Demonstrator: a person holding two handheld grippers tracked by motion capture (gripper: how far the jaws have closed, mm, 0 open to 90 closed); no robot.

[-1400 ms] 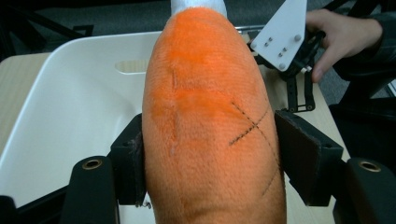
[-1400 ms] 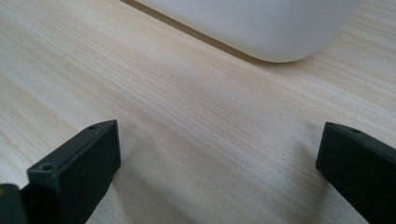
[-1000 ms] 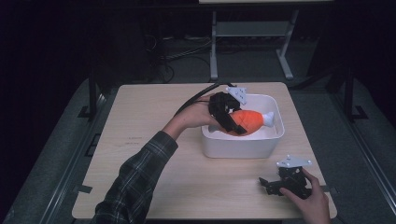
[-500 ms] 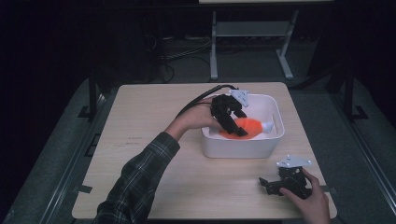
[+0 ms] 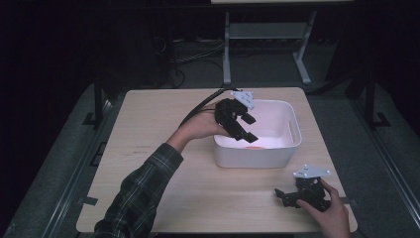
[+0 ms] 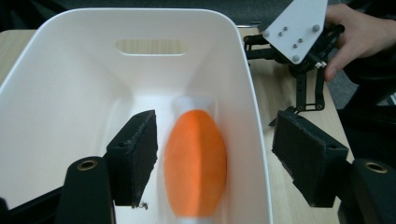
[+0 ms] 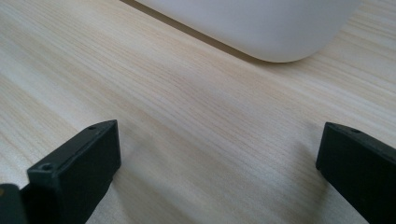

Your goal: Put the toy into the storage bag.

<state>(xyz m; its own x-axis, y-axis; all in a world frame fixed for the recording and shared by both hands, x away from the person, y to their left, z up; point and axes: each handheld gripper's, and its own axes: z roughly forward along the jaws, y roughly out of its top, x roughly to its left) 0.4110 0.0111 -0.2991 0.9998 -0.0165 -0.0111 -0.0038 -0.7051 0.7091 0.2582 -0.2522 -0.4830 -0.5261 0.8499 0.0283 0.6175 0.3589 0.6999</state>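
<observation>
Your left gripper (image 5: 246, 128) hangs over the left rim of the white bin (image 5: 289, 148) right of centre in the high view, jaws spread wide and empty. The orange object (image 6: 195, 161) lies blurred on the bin floor, low in the left gripper view. Your right gripper (image 5: 287, 194) rests on the table (image 5: 158, 124) at lower right, jaws wide apart, holding nothing.

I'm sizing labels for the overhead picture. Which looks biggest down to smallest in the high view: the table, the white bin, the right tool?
1. Table, by far the largest.
2. White bin.
3. Right tool, smallest, although it sits nearer the camera than the bin.
</observation>
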